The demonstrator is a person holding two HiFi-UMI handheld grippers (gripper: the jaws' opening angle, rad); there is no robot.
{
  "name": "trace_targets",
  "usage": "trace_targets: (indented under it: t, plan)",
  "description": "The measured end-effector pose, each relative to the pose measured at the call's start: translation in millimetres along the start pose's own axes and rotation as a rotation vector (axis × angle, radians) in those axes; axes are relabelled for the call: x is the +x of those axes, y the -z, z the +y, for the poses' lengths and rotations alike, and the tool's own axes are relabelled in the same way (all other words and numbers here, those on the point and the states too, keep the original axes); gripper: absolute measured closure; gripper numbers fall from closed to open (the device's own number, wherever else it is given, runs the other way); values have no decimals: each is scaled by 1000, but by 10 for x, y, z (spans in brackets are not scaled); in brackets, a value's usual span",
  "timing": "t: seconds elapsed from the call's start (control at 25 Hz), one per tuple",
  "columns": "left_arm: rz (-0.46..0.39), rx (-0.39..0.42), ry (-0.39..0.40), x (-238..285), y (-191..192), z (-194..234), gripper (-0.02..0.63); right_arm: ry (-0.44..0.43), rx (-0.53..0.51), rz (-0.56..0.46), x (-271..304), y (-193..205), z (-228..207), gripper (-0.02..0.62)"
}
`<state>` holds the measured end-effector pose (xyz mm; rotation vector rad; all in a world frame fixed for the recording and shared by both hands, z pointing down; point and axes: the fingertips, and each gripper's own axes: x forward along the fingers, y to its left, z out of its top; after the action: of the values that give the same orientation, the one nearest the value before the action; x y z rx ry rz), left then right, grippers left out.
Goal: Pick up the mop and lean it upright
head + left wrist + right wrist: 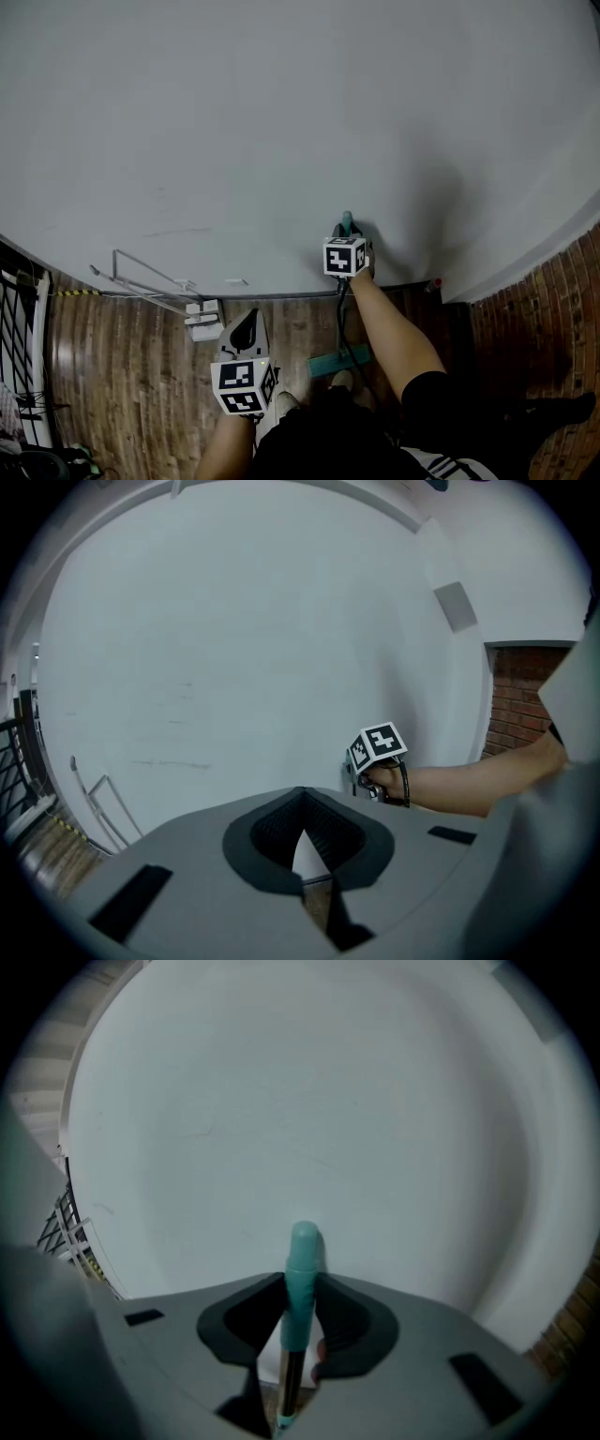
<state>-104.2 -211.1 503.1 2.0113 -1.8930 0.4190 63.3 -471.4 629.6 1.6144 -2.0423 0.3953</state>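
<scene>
The mop stands upright against the white wall (281,112). Its teal handle tip (347,221) touches the wall and its teal head (336,362) rests on the wooden floor by my feet. My right gripper (348,234) is at the handle top. In the right gripper view the teal handle (303,1258) stands between the jaws of the right gripper (300,1286), and a gap shows beside it, so the pads do not press on it. My left gripper (247,325) hangs lower left, shut and empty, pointing at the wall (301,795). The right gripper (362,774) also shows in the left gripper view.
A folded metal rack (141,279) leans at the wall's foot on the left, with a small white box (204,316) beside it. A black railing (19,356) runs along the far left. A brick wall (553,309) closes the right side.
</scene>
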Motion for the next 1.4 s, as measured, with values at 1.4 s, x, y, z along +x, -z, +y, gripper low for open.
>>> trace_targets:
  t: [1.4]
  plan:
    - [-99,-37,224,28,-260,47,609,-98,-29,-209,-1856,399,744,492]
